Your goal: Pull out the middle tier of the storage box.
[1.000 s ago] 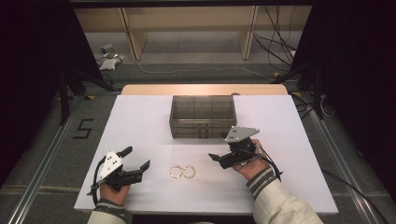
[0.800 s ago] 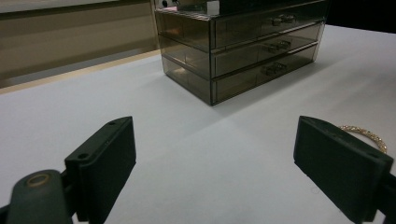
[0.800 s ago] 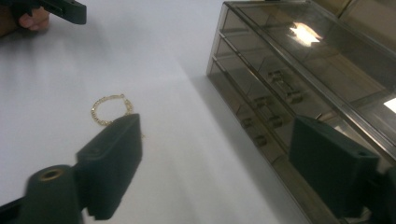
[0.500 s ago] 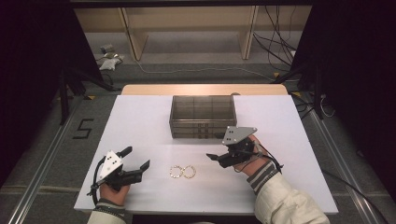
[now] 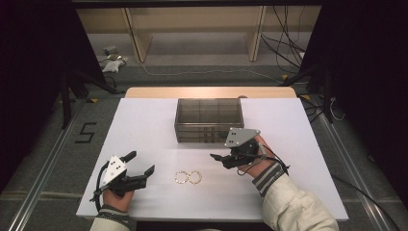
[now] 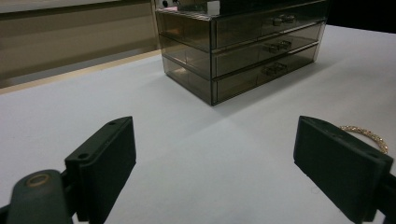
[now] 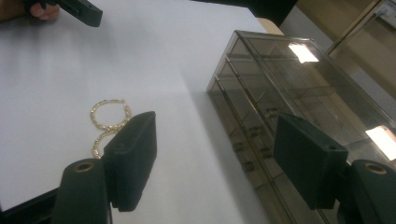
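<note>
Gold chain (image 5: 188,177) was laid in two loops on the table (image 5: 144,125), in front of the box (image 5: 208,119), untouched. An approach was judged to be in hand: the right gripper (image 5: 217,159), just right of the chain, had its jaws partly open and just closing, with nothing between them. Next, it should be lowered over the chain. The left gripper (image 5: 143,166), left of the chain, was held wide and empty.

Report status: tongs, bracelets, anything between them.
Left tongs open, empty, resting on the table. Right tongs open, just been closing, nothing between them. Two gold bracelets flat, untouched. Drawer box behind; path clear.
</note>
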A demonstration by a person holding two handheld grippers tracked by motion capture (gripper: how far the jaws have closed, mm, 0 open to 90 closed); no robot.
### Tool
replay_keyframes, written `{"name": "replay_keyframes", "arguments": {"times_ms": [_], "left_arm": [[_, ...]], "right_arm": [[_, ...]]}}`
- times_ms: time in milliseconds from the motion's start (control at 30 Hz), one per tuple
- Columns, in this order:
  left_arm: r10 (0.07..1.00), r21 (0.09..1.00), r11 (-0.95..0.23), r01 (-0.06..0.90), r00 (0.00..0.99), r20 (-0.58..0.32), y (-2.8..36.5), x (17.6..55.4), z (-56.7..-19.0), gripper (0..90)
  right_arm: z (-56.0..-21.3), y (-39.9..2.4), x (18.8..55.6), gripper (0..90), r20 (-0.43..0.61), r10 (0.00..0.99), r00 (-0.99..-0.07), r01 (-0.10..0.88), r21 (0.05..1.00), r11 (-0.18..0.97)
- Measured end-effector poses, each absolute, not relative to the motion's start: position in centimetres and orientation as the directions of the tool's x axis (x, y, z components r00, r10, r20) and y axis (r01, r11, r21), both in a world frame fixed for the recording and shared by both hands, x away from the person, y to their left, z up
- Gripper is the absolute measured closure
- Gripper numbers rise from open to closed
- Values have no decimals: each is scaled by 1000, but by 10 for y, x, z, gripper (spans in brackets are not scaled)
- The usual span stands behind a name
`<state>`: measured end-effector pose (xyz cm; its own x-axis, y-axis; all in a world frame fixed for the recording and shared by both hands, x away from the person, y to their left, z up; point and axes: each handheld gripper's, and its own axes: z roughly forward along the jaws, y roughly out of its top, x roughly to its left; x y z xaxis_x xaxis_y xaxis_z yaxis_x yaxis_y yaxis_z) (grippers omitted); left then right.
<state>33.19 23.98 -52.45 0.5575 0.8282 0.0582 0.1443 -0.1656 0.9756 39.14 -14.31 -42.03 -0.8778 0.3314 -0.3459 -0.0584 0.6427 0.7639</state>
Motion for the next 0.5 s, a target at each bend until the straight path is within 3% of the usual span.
{"name": "replay_keyframes", "arguments": {"times_ms": [367, 500], "left_arm": [[827, 976, -166, 143, 560, 59, 240, 332, -524, 133], [826, 976, -168, 141, 560, 61, 239, 332, -524, 133]], "right_arm": [[-420, -134, 388, 382, -439, 318, -841, -123, 725, 677], [-419, -133, 387, 365, -447, 311, -839, -136, 725, 675]]}}
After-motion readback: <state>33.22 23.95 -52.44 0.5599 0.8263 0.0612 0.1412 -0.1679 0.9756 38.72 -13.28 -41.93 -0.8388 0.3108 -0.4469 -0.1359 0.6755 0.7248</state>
